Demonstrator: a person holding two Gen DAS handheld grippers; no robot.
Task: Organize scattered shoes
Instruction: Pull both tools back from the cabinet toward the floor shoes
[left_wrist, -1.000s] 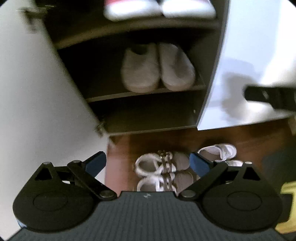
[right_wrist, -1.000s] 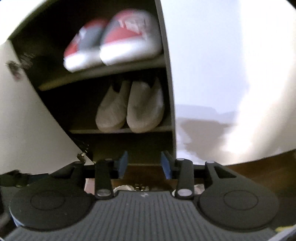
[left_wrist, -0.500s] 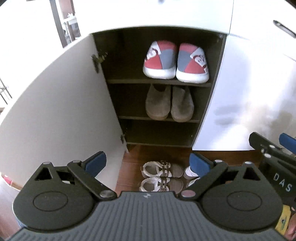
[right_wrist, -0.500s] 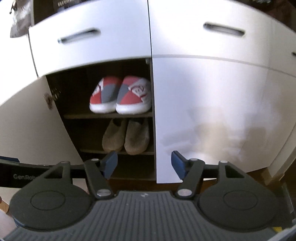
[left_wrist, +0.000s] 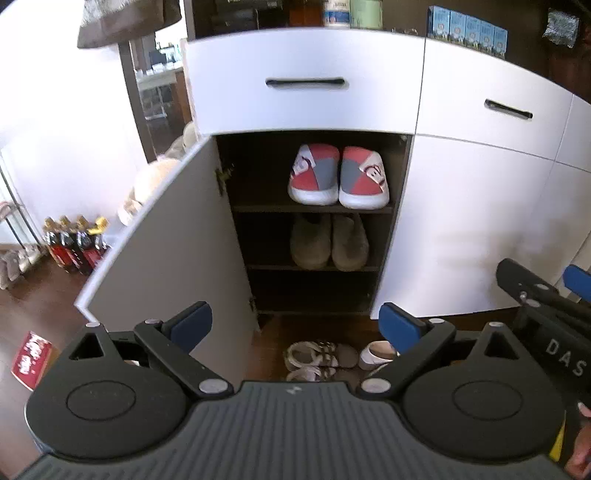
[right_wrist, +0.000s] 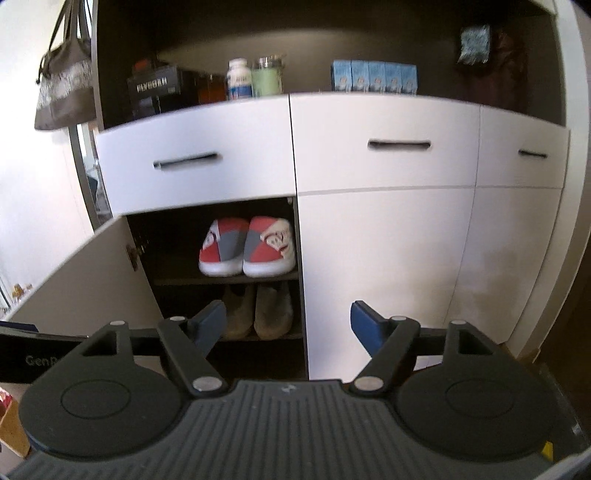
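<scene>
Nearest: left gripper (left_wrist: 295, 325), jaws wide, empty; right gripper (right_wrist: 288, 325), jaws opening, nothing between them. Beyond, on dark wood floor (left_wrist: 37, 306): sandals (left_wrist: 319, 356) and white shoe (left_wrist: 376, 354), likely next to shelve. Farther: white cabinet (left_wrist: 461, 221), door (left_wrist: 173, 251) swung left for access; red slippers (left_wrist: 338, 175) top shelf, grey slippers (left_wrist: 328, 242) below. Far left: bottles (left_wrist: 75, 240) by the wall.

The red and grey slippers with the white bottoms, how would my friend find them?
Look at the big white cabinet with its one open door. Inside, on the top shelf, sits the pair of red and grey slippers with white soles. The plain grey-brown felt slippers one shelf below have no red, and the strappy sandals lie on the floor.
</scene>
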